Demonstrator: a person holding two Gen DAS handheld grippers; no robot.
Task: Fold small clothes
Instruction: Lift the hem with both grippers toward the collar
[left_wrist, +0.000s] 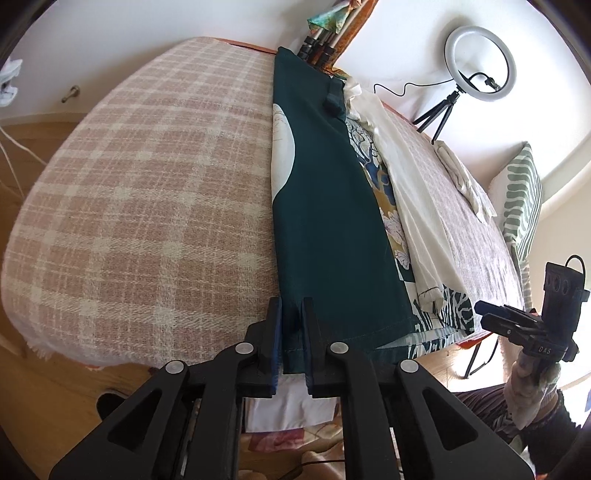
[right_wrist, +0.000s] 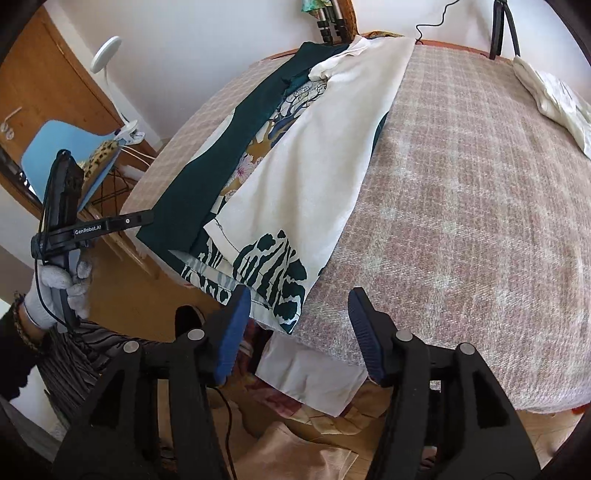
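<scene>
Left wrist view: the left gripper (left_wrist: 291, 317) sits at the near edge of a table covered with a pink plaid cloth (left_wrist: 147, 192), its jaws only slightly apart with the hem corner of a dark green shirt (left_wrist: 325, 221) between them; whether the pads press the fabric cannot be told. The shirt lies in a long folded strip running from the near edge to the far edge, down the middle of the table. Its white inside (left_wrist: 417, 206) is turned up along the right side, with a floral print (left_wrist: 384, 192) showing between the green and white layers. A small white garment (left_wrist: 461, 173) lies crumpled near the far right edge, well apart from the shirt. A ring light (left_wrist: 480, 62) on a tripod stands beyond the table, and a striped pillow (left_wrist: 524, 195) rests at the right.

Right wrist view: the right gripper (right_wrist: 295, 317) hovers at the near edge with its jaws spread wide and nothing between them. Its left finger (right_wrist: 232, 325) is just beside the shirt's printed hem (right_wrist: 266, 280), which hangs slightly over the edge. A gloved hand (right_wrist: 62, 291) holds the left gripper at the table's left near corner. A blue chair (right_wrist: 55, 147) stands behind.
</scene>
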